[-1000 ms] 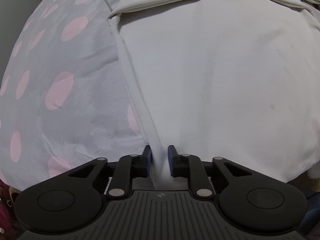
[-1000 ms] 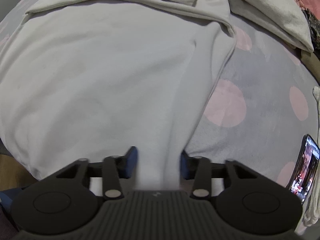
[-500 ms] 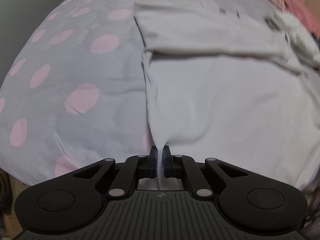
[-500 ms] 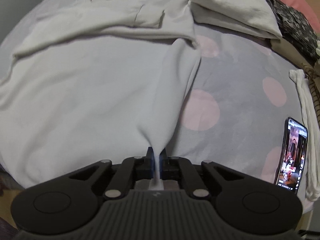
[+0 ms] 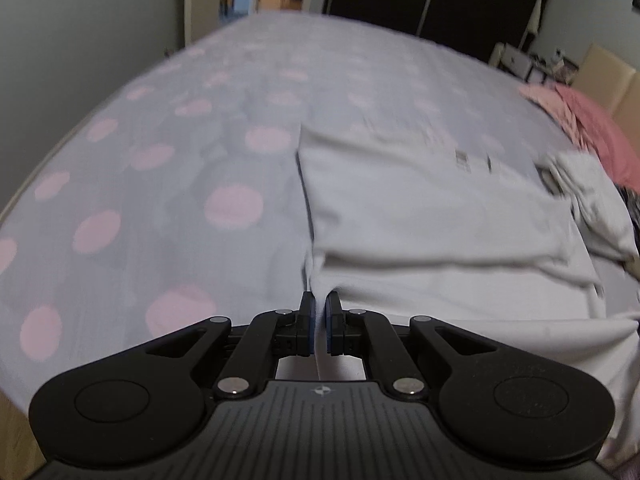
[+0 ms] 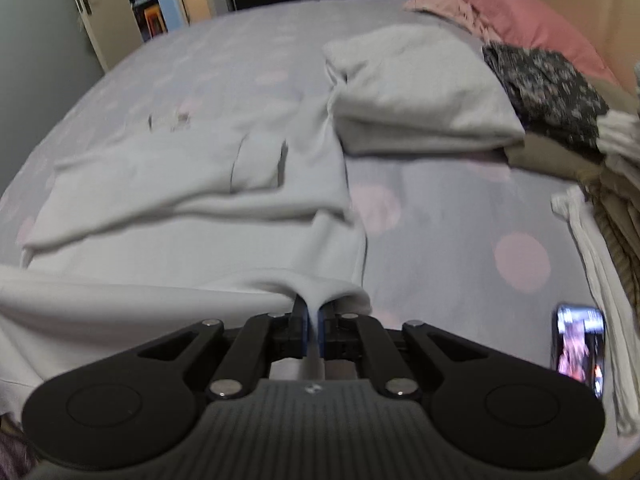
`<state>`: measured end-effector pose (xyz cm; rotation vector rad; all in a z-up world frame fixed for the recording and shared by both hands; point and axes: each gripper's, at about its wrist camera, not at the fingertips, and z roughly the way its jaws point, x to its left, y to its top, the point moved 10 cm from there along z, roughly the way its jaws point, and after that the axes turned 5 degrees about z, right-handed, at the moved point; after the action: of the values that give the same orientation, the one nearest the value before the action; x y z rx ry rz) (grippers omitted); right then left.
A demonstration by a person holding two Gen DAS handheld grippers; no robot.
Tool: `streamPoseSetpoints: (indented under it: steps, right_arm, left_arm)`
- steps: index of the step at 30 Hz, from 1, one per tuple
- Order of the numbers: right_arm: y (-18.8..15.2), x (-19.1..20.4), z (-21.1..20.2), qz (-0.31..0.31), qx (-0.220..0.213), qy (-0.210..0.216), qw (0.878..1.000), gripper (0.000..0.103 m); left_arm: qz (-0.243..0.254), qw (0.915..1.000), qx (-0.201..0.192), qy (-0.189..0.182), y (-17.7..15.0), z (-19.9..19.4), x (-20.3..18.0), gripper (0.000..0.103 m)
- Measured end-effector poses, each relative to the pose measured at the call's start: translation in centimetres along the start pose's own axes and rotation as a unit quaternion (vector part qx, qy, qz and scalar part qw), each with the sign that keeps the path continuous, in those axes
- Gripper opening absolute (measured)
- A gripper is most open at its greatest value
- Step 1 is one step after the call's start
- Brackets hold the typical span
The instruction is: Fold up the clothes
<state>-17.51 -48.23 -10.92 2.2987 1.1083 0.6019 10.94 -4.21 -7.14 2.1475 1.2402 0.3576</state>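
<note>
Lying partly folded on the grey bed cover with pink dots, the pale grey cotton garment has its near edge lifted. The left gripper and right gripper each have their fingers closed tight on a pinch of that edge. A lit phone lies at the right, with a folded pale grey garment beyond.

Lit phone on polka-dot bedspread, pink pillow beyond.
</note>
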Motion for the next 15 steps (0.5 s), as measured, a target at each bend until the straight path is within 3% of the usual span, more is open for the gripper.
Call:
streamPoseSetpoints:
  steps: [4, 11, 13, 15]
  right_arm:
    - [1.5, 0.9, 1.9, -0.029, -0.033, -0.021, 0.999, 0.005]
    - [1.2, 1.3, 5.8, -0.068, -0.039, -0.061, 0.995, 0.007]
    - [1.0, 1.0, 6.3, -0.067, -0.036, -0.069, 0.995, 0.015]
    - [0.8, 0.7, 6.5, -0.066, -0.035, -0.079, 0.994, 0.039]
  left_arm:
    - [0.005, 0.9990, -0.037, 0.025, 1.5, 1.8, -0.2, 0.003]
    - [0.123, 0.9879, -0.027, 0.091, 0.5, 5.4, -2.8, 0.005]
    - [0.131, 0.9861, -0.026, 0.099, 0.3, 5.6, -2.9, 0.010]
    - [0.123, 0.9856, -0.030, 0.112, 0.3, 5.2, -2.8, 0.018]
